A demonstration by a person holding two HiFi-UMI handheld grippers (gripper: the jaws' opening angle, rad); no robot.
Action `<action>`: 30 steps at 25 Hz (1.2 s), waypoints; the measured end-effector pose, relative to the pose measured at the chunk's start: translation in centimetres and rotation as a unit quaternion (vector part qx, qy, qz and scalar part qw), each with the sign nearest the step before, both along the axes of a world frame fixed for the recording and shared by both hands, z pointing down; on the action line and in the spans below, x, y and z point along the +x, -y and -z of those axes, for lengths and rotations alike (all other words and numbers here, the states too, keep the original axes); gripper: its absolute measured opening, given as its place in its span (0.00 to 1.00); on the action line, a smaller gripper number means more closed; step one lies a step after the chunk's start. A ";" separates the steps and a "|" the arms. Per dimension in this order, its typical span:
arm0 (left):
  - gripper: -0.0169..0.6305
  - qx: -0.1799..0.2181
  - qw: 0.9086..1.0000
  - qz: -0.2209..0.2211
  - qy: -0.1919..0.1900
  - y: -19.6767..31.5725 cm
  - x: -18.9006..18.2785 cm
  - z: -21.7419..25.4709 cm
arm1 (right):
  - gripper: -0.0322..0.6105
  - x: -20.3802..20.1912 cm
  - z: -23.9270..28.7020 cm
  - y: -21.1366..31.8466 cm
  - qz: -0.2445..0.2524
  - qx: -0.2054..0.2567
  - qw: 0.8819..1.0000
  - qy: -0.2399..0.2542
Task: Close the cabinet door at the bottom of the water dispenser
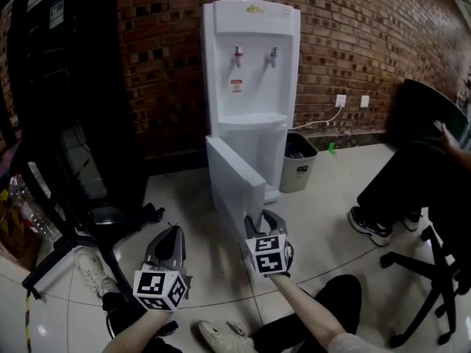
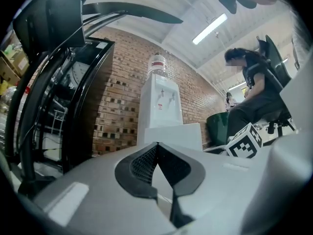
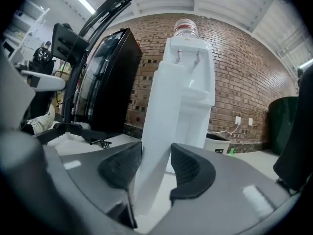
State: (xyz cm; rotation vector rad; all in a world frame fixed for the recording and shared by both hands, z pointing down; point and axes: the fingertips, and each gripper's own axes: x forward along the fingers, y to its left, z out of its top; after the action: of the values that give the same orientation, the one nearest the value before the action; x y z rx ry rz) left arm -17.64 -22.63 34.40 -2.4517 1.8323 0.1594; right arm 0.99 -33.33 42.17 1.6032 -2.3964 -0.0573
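1. Pale glossy tiled floor (image 1: 331, 197), crossed by thin dark curved joint lines, running back to a brick wall.
2. White water dispenser (image 1: 250, 87) stands on it against the wall.
3. Small grey bin (image 1: 298, 164) sits just beside the dispenser, on its right.
4. Tall black cabinet (image 1: 73, 101) stands at left.
5. Black stand legs (image 1: 96, 234) spread across the tiles in front of the cabinet.
6. A white sneaker (image 1: 92, 267) lies near those legs.
7. Black chair base (image 1: 427, 285) rests at right.
8. A seated person's dark shoe (image 1: 368, 225) is planted near the chair.
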 end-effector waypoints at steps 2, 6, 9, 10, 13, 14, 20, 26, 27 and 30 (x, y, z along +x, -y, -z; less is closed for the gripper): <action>0.03 -0.001 1.000 0.004 -0.002 0.1 -0.2 -0.1 | 0.34 0.5 0.0 0.3 -0.012 0.001 1.000 -0.005; 0.03 -0.025 1.000 0.012 -0.004 0.6 -0.3 -1.5 | 0.35 1.7 0.2 0.9 -0.040 0.004 0.999 -0.006; 0.03 -0.036 0.999 0.012 -0.003 0.7 -0.2 -2.1 | 0.35 2.4 0.1 1.4 -0.060 0.000 0.998 -0.003; 0.03 -0.036 0.999 0.011 0.004 0.7 -0.1 -2.2 | 0.35 2.6 0.1 1.5 -0.064 0.000 0.998 -0.004; 0.03 -0.040 0.999 0.009 0.012 0.8 0.1 -2.5 | 0.35 3.3 0.1 2.2 -0.076 -0.001 0.997 -0.009; 0.03 -0.042 0.999 0.010 0.009 0.8 0.1 -2.6 | 0.36 3.5 0.1 2.4 -0.079 -0.003 0.997 -0.010; 0.03 -0.042 0.999 0.004 0.033 1.1 0.6 -3.2 | 0.29 6.1 0.1 4.1 -0.122 -0.006 0.992 -0.020; 0.03 -0.052 0.998 -0.008 0.041 1.2 1.1 -4.2 | 0.24 8.4 0.0 6.4 -0.137 -0.010 0.990 -0.020; 0.03 -0.055 0.998 -0.010 0.041 1.3 1.1 -4.5 | 0.23 8.6 0.0 6.7 -0.136 -0.010 0.990 -0.020; 0.03 -0.062 0.997 -0.010 0.036 1.9 1.3 -5.1 | 0.22 9.2 0.0 7.9 -0.136 -0.009 0.991 -0.015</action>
State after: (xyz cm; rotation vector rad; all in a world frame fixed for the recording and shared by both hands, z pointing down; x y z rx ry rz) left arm -16.38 -24.53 39.46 -2.5212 1.8417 -0.0409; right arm 10.19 -41.21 42.14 1.8902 -2.1278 -0.0084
